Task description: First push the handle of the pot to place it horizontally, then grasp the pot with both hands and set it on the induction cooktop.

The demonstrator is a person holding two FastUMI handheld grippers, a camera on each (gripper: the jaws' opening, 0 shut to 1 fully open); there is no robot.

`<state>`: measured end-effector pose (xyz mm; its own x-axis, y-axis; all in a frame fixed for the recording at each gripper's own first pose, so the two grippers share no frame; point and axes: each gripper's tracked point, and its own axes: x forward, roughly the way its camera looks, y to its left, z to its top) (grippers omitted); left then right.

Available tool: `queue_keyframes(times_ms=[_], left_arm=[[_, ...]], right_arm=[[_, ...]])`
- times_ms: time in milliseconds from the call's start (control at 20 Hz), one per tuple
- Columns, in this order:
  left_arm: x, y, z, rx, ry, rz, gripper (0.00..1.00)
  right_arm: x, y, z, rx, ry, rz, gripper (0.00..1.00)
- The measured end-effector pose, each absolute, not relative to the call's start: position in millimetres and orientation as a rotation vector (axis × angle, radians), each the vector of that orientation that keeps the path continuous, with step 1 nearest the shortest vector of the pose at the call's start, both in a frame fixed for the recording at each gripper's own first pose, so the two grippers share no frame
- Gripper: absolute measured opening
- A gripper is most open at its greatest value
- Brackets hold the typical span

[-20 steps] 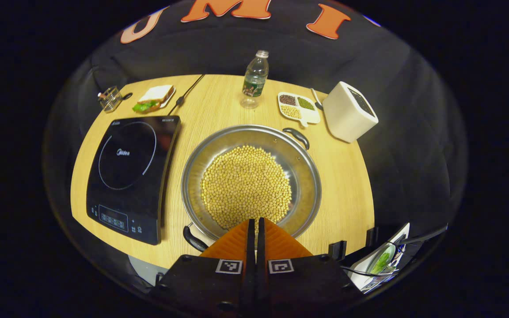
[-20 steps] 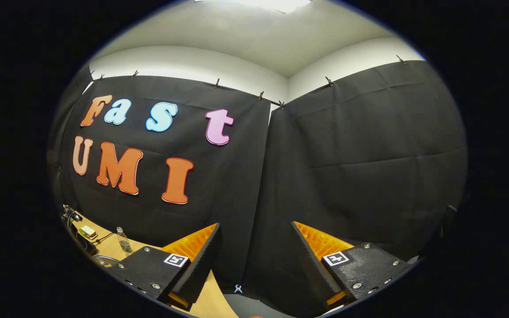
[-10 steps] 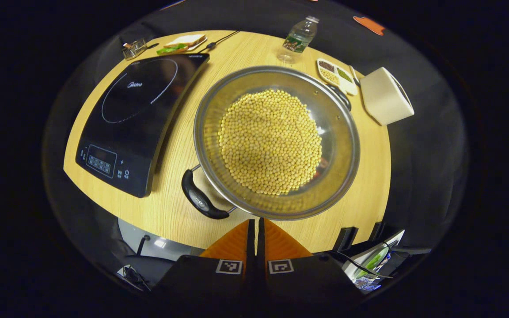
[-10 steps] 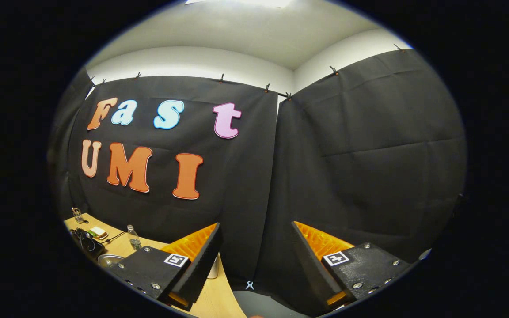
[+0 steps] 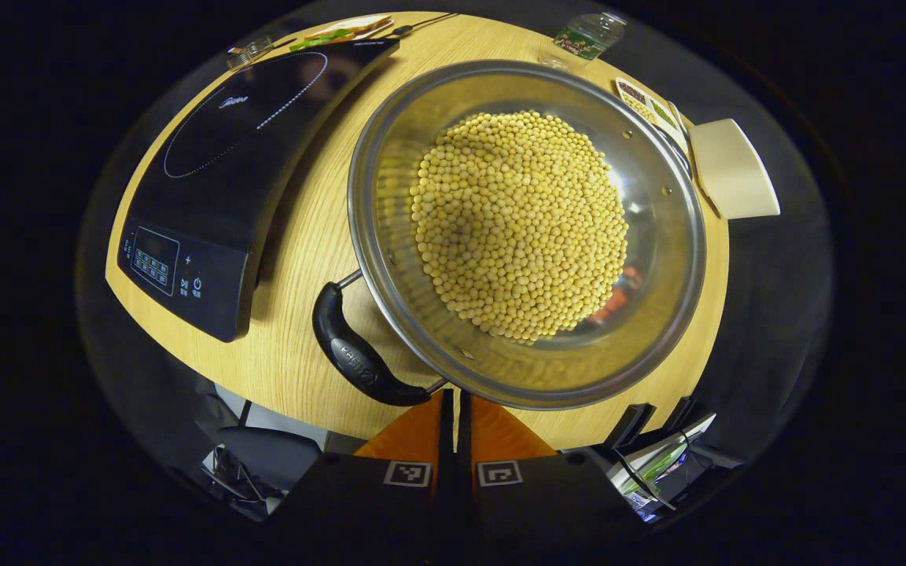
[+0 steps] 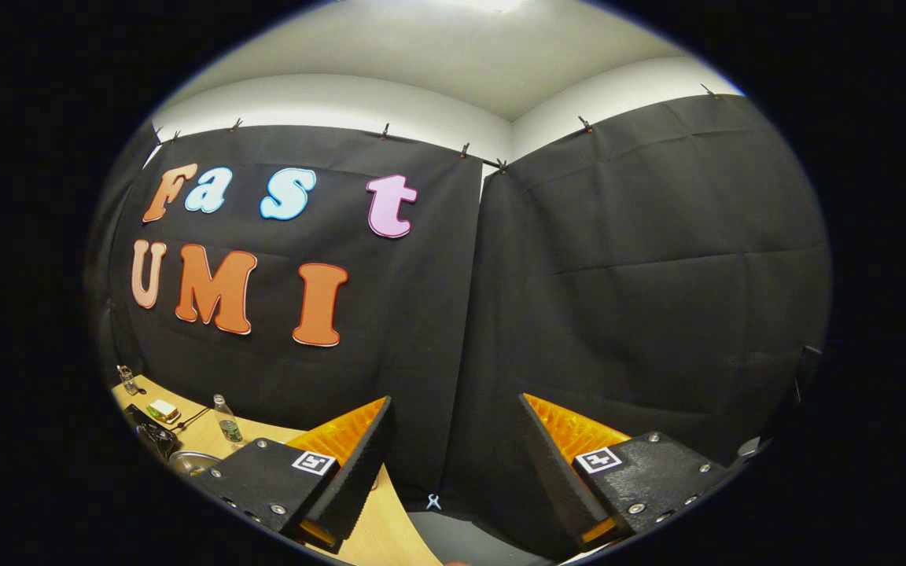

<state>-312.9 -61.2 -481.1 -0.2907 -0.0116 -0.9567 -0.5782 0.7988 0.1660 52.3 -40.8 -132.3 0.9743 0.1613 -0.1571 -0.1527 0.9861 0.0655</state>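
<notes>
**Nudging the handle level**

Because the left gripper (image 5: 453, 401) has its fingers pressed together, it can work as one blunt tip, and that suits a push well. It hangs just beside the near handle (image 5: 355, 358) of the pot (image 5: 528, 236), at the handle's right end; I cannot tell if it touches. The handle sits at the lower left of the rim, so I judge the first step is not yet done. The push should go low on the handle and sideways, slow, so that the pot turns on the desk (image 5: 296, 236) and the beans (image 5: 520, 224) do not jump out. The near desk edge is close, so do not drag the pot toward it. The cooktop (image 5: 225, 173) lies just left of the pot, apart from it. The right gripper (image 6: 453, 452), fingers spread and holding nothing, points at the wall, well apart from the pot; it should come down only for the lift.
</notes>
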Motion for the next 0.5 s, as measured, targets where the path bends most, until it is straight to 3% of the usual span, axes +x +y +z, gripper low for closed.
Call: queue_keyframes(times_ms=[500], left_arm=[[-312.0, -9.4, -491.5, -0.253, 1.788, 0.649, 0.08]], right_arm=[[50.7, -33.5, -138.8, 0.025, 0.2, 0.107, 0.95]])
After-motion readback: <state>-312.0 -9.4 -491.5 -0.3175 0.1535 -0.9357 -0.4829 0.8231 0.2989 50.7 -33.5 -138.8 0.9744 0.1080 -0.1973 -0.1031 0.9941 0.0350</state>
